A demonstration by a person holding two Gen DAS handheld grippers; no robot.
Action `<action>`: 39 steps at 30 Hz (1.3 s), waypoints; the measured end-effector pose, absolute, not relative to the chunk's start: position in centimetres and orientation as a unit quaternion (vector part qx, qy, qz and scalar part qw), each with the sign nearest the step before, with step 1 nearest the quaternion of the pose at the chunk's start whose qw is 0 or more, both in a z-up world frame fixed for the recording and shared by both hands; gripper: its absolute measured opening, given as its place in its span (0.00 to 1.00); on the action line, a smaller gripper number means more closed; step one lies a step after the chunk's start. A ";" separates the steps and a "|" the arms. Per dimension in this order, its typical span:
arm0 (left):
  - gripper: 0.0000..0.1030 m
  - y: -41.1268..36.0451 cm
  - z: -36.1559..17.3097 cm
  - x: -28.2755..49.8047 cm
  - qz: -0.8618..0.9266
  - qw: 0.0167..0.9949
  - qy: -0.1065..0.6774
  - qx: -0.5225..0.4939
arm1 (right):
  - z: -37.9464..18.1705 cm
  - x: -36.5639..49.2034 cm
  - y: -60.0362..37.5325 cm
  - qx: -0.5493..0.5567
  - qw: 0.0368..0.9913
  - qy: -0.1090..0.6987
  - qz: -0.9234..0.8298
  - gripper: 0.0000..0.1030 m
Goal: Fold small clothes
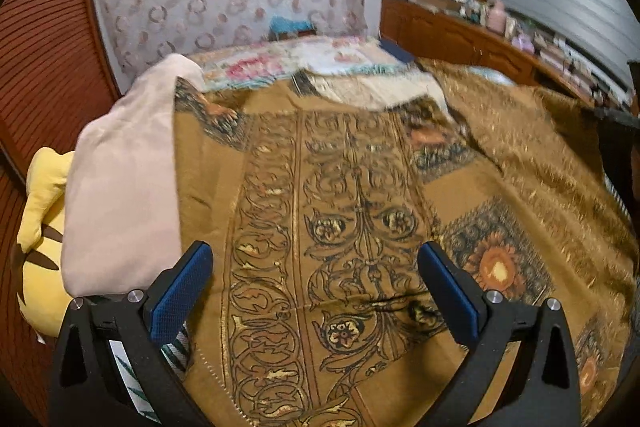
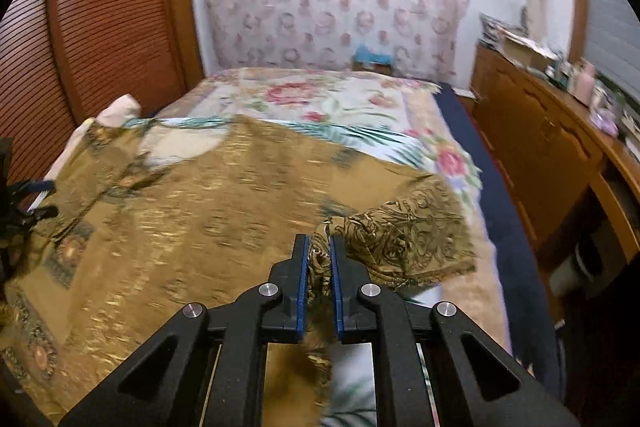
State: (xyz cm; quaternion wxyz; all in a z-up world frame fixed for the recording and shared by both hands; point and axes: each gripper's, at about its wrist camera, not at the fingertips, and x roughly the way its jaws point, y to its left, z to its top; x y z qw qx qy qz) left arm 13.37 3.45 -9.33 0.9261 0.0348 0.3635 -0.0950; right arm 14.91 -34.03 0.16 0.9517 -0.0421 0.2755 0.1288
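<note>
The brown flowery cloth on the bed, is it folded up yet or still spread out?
Mostly spread out. The brown cloth lies wide over the bed; only one corner is lifted, pinched in the right gripper. The left gripper is open.

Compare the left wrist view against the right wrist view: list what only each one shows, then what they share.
Only the left wrist view shows the yellow plush toy, and the left hand-held gripper open over the patterned brown cloth.

Only the right wrist view shows the right hand-held gripper shut on a bunched edge of the cloth, and the navy mattress edge along the bed's side.

Both show the cloth spread on the floral bedspread, the pink pillow, the wooden cabinet and the louvred wardrobe.
</note>
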 end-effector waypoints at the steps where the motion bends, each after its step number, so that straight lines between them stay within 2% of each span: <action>1: 1.00 3.5 -9.1 13.2 -0.095 0.928 0.359 0.030 | 0.0 14.7 -33.2 -0.049 0.950 0.275 0.136 0.10; 11: 1.00 2.4 -7.4 11.2 -0.093 0.941 0.324 0.012 | -2.1 14.0 -29.4 -0.056 0.934 0.305 0.180 0.11; 14: 1.00 2.0 -6.9 10.5 -0.092 0.945 0.315 0.015 | -1.5 14.0 -29.6 -0.050 0.935 0.299 0.185 0.18; 19: 1.00 1.4 -6.1 9.5 -0.080 0.952 0.296 0.023 | -0.5 13.0 -30.8 -0.038 0.938 0.288 0.190 0.38; 23: 1.00 1.2 -5.7 8.9 -0.083 0.954 0.289 0.016 | -0.1 13.3 -30.7 -0.039 0.943 0.284 0.172 0.51; 29: 1.00 0.7 -5.6 8.2 -0.089 0.955 0.282 0.014 | -0.5 14.7 -32.1 -0.032 0.949 0.284 0.131 0.51; 39: 1.00 0.1 -6.5 8.2 -0.095 0.951 0.292 0.012 | -3.2 20.2 -33.2 0.012 0.932 0.343 0.113 0.51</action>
